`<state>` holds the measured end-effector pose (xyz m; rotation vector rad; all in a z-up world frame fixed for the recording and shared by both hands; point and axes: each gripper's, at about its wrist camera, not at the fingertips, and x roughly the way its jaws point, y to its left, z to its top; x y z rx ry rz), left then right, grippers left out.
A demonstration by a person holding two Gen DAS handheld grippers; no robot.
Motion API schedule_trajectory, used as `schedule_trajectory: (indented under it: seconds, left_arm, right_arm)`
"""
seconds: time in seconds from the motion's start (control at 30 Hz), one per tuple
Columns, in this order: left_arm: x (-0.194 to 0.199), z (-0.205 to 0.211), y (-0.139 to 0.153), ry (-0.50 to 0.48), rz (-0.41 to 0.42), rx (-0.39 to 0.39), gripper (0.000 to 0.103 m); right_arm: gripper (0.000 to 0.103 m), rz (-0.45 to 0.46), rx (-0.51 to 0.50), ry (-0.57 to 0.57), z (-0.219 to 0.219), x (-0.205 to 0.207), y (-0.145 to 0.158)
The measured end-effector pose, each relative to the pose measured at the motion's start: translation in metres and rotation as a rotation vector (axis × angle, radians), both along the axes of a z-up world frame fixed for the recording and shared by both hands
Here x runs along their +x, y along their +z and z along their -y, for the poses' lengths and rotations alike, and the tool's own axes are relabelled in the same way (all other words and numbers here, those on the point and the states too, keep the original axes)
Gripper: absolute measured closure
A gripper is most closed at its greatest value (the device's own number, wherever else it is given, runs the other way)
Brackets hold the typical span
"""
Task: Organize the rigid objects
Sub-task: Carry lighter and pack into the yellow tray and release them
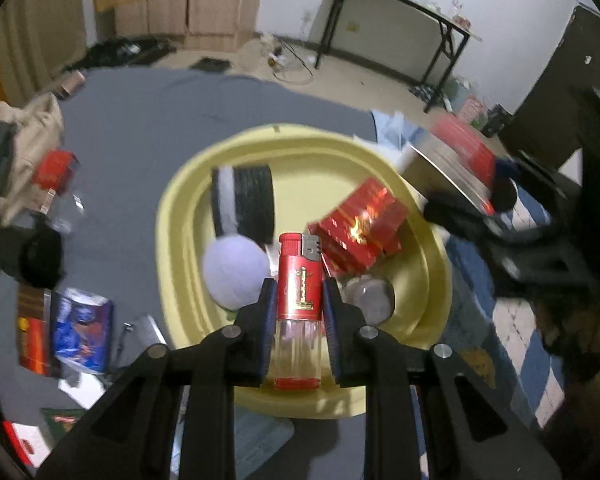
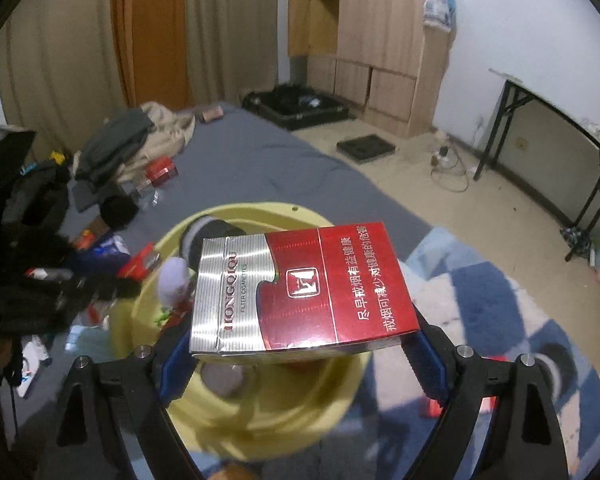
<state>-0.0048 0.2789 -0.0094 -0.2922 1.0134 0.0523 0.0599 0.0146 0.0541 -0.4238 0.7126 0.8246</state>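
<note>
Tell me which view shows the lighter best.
The left wrist view. The red lighter stands upright and sharp between the left gripper pads, over the yellow basin. The right wrist view shows no lighter I can make out; the cigarette pack fills its middle.

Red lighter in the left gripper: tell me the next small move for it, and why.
Probably lower it a little and open the jaws to drop it in. The left gripper is shut on the red lighter, which already hangs over the yellow basin. The basin holds a red cigarette pack and a sock, with bare floor between them just ahead of the lighter.
</note>
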Motion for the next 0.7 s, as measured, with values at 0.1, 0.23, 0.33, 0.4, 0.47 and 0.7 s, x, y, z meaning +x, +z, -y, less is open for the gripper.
schedule_trajectory:
  seconds: [0.1, 0.23, 0.33, 0.4, 0.47, 0.7]
  left_arm:
    - [0.004, 0.003, -0.014, -0.035, -0.026, -0.014, 0.079]
    - [0.011, 0.005, -0.024, -0.059, -0.041, -0.016, 0.079]
    - [0.015, 0.004, -0.03, -0.059, -0.051, -0.03, 0.079]
    - [0.017, 0.008, -0.036, -0.074, -0.068, -0.019, 0.079]
    - [0.019, 0.01, -0.041, -0.079, -0.082, -0.015, 0.079]
    - [0.026, 0.01, -0.047, -0.067, -0.097, -0.023, 0.079]
  right_arm:
    - [0.013, -0.043, -0.042, -0.002, -0.039, 0.036, -0.01]
    - [0.013, -0.098, -0.088, -0.012, -0.083, 0.069, -0.028]
    - [0.013, -0.111, -0.123, -0.007, -0.105, 0.08, -0.041]
    - [0.013, -0.118, -0.148, -0.002, -0.117, 0.085, -0.049]
    - [0.013, -0.114, -0.161, -0.004, -0.123, 0.088, -0.057]
    - [0.012, -0.157, -0.171, -0.021, -0.141, 0.105, -0.082]
